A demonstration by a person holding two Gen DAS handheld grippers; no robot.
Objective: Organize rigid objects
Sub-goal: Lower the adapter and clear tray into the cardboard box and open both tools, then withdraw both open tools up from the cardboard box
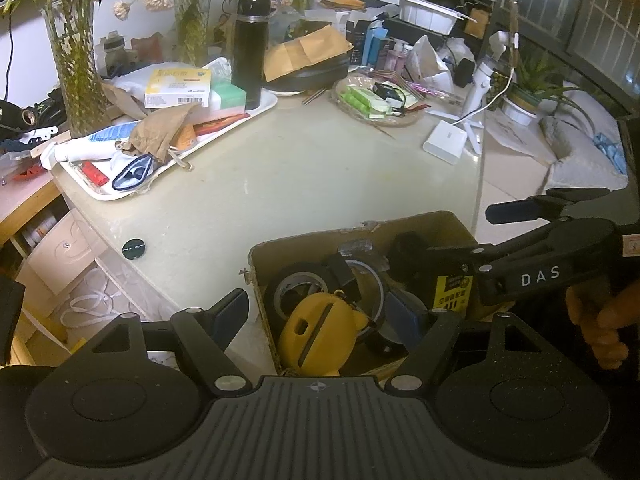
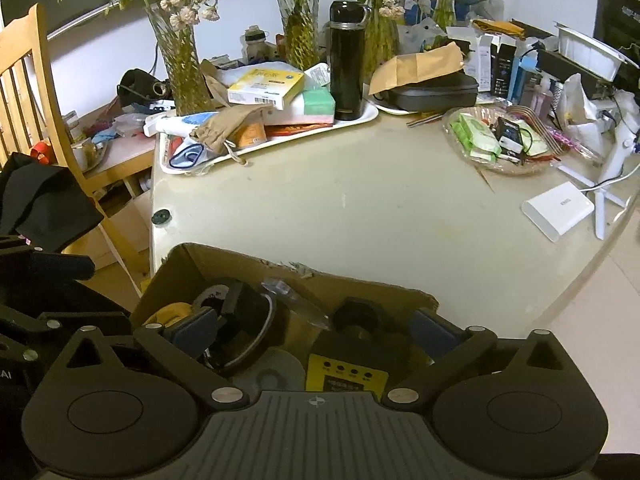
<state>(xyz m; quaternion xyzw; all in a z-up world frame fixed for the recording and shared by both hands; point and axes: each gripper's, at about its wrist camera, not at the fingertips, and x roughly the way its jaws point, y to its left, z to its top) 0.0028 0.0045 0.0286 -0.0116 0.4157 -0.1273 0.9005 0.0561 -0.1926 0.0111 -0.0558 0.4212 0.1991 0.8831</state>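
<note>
An open cardboard box stands at the table's near edge. It holds black tape rolls, a yellow rounded object and a black-and-yellow device with a black knob. My left gripper is open and straddles the box's left wall: one finger is outside, the other inside beside the yellow object. My right gripper reaches in from the right with its jaws wide open. The device lies between its pads, untouched. A hand grips that tool's handle.
A white tray piled with clutter and a black flask stand at the back left. A dish of green packets and a white box sit at the right. A black disc lies near the table's left edge, and a wooden chair stands beyond it.
</note>
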